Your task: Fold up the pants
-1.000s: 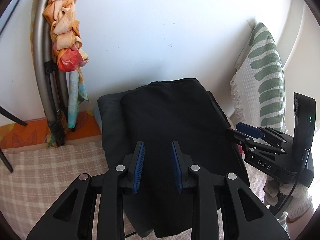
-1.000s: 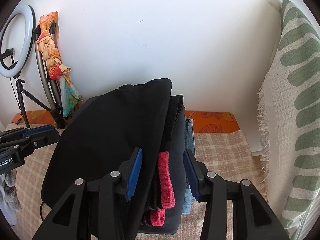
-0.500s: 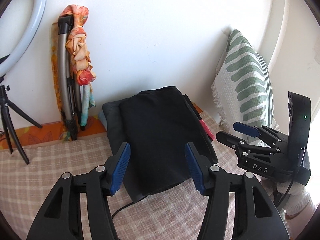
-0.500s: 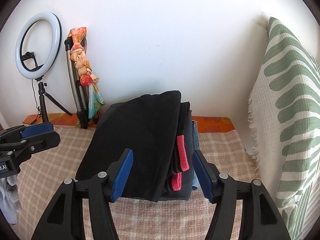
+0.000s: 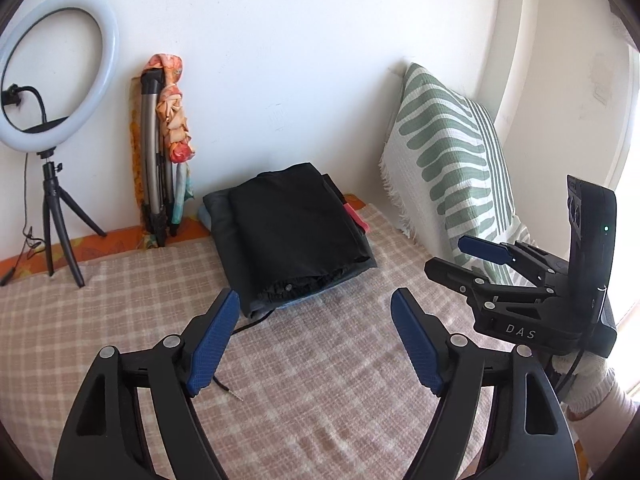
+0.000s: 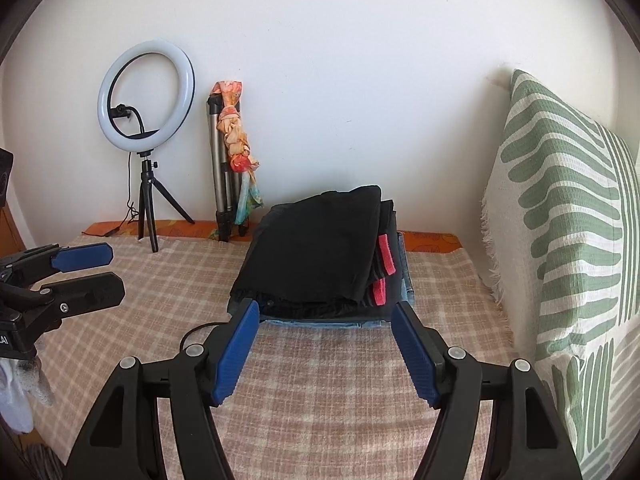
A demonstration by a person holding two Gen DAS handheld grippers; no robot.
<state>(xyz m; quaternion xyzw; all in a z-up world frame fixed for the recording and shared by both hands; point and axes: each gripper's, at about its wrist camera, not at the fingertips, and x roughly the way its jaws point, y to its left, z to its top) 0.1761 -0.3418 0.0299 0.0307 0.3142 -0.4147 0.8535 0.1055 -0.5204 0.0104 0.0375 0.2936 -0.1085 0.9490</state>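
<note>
Folded black pants (image 5: 294, 232) lie on top of a stack of folded clothes at the far side of the checked bed cover (image 5: 320, 380), near the wall. They also show in the right wrist view (image 6: 320, 254), above red-trimmed and denim garments. My left gripper (image 5: 316, 326) is open and empty, held back from the stack above the cover. My right gripper (image 6: 324, 330) is open and empty, just in front of the stack. The right gripper shows at the right of the left wrist view (image 5: 480, 258); the left gripper shows at the left of the right wrist view (image 6: 80, 268).
A ring light on a small tripod (image 6: 146, 128) and a folded tripod wrapped in a floral scarf (image 6: 232, 160) stand against the wall at the left. A green-and-white leaf cushion (image 6: 568, 216) leans at the right. A thin black cord (image 5: 248, 326) lies on the cover.
Both grippers have opened wide, let go of the black pants, and pulled back from the stack. The pants now lie folded on top of the pile.
</note>
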